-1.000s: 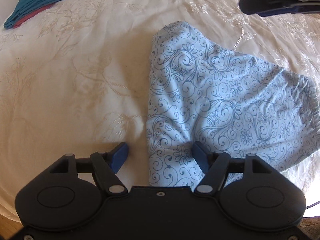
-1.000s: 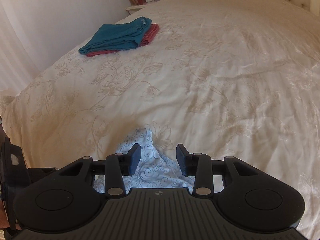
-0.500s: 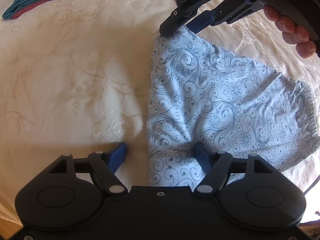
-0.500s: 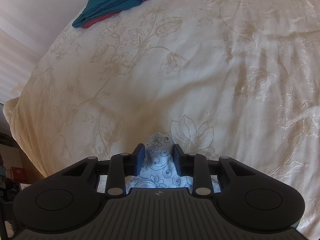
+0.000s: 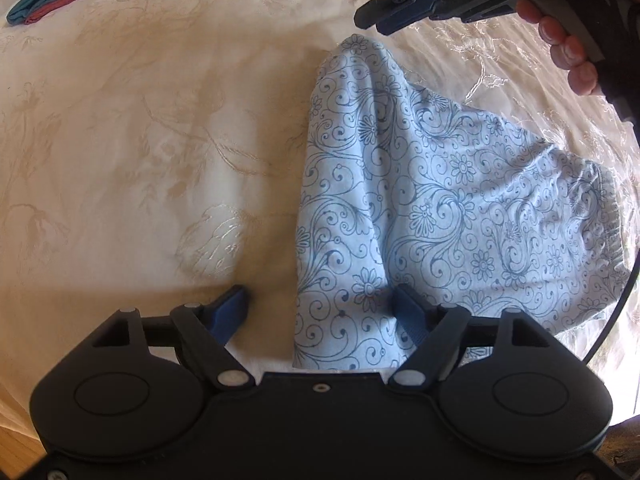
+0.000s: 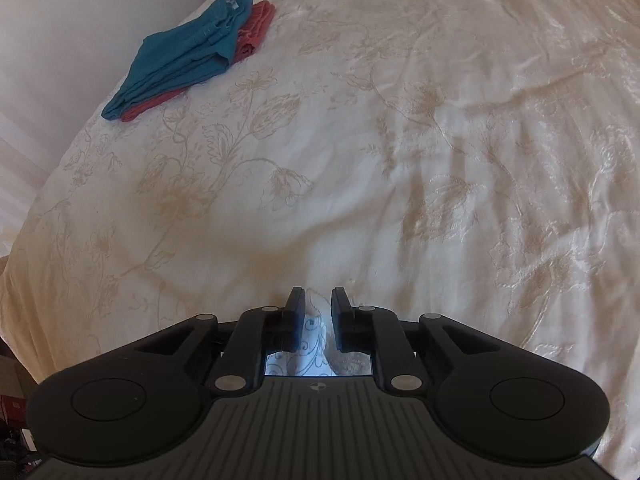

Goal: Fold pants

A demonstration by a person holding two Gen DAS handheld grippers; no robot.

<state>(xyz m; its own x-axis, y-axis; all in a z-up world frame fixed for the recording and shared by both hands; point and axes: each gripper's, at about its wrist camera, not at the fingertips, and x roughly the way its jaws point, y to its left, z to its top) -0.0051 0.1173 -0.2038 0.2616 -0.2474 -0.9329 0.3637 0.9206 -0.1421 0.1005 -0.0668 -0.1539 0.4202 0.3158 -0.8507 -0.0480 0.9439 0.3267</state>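
Cream bedspread (image 5: 140,140), patterned pants (image 5: 420,208) between spread left claw (image 5: 320,312), right claw (image 5: 370,24) above.

A bed (image 6: 400,140) under a cream cover with a floral pattern carries the light blue patterned pants (image 5: 440,208) near its edge, and a teal garment (image 6: 184,60) stacked on a red one (image 6: 256,28) well apart.

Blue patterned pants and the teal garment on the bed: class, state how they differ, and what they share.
The blue patterned pants are pale with swirls and flowers; the teal folded garment is plain and dark. The pants lie loose and rumpled on their own; the teal garment lies neatly folded atop a red one. Both rest on the cream bedspread.
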